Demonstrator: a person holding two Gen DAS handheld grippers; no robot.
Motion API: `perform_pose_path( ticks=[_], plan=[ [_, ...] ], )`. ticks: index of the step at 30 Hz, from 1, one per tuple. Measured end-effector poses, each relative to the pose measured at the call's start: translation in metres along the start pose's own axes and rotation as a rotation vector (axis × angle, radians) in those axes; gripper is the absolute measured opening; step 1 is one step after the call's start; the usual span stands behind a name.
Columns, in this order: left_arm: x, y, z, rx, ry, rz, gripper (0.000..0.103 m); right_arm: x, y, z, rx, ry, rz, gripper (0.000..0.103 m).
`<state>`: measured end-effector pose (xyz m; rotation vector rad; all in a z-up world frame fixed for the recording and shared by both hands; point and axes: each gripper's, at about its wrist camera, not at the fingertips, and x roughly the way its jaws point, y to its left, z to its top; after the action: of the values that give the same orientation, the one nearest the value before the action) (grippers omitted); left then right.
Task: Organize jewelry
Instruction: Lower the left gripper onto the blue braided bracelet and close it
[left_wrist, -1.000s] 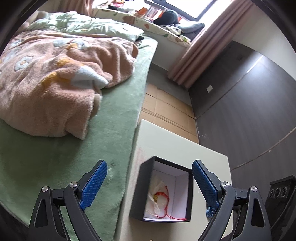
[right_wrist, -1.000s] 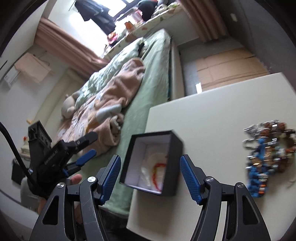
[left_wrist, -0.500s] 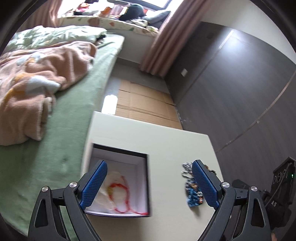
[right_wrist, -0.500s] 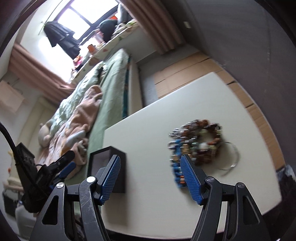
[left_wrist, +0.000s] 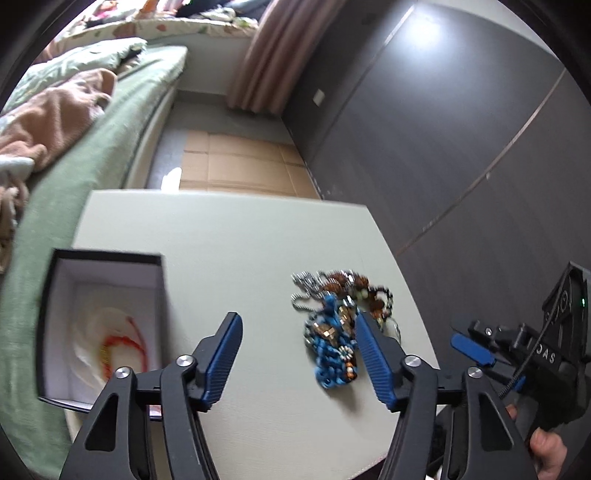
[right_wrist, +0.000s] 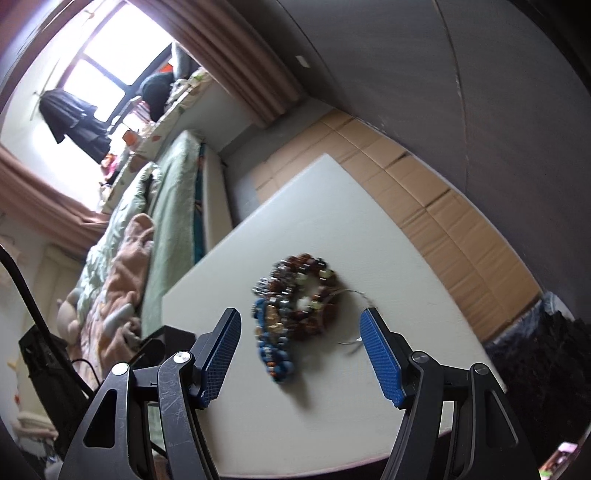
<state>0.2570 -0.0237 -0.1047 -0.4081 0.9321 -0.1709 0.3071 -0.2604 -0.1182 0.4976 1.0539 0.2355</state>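
Beside the bed, a pale desk is carrying a tangled jewelry pile, likely light, limp, snag-prone; one outer strand looks easiest to pinch. Left gripper jaws are closing, nothing between; right gripper jaws are standing apart, empty.

left gripper jaws closing, right gripper jaws apart

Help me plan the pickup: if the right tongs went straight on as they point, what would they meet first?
Probably the heap of beaded bracelets on the white table, lying between the right tongs; depth is unclear.
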Motion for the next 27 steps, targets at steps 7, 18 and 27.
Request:
perform_pose_path(
  ticks=[7,18,27],
  plan=[
    [0.030,-0.025,-0.018,0.065,0.066,0.014,0.061,0.011,-0.019,0.002,0.018,0.040,-0.035,0.068],
    [0.067,-0.046,-0.043,0.132,0.161,0.026,0.054,0.021,-0.024,0.006,-0.138,0.116,-0.075,0.068],
    [0.071,-0.045,-0.050,0.156,0.147,0.051,0.013,0.032,-0.038,0.006,-0.237,0.167,-0.123,0.068]
  ],
)
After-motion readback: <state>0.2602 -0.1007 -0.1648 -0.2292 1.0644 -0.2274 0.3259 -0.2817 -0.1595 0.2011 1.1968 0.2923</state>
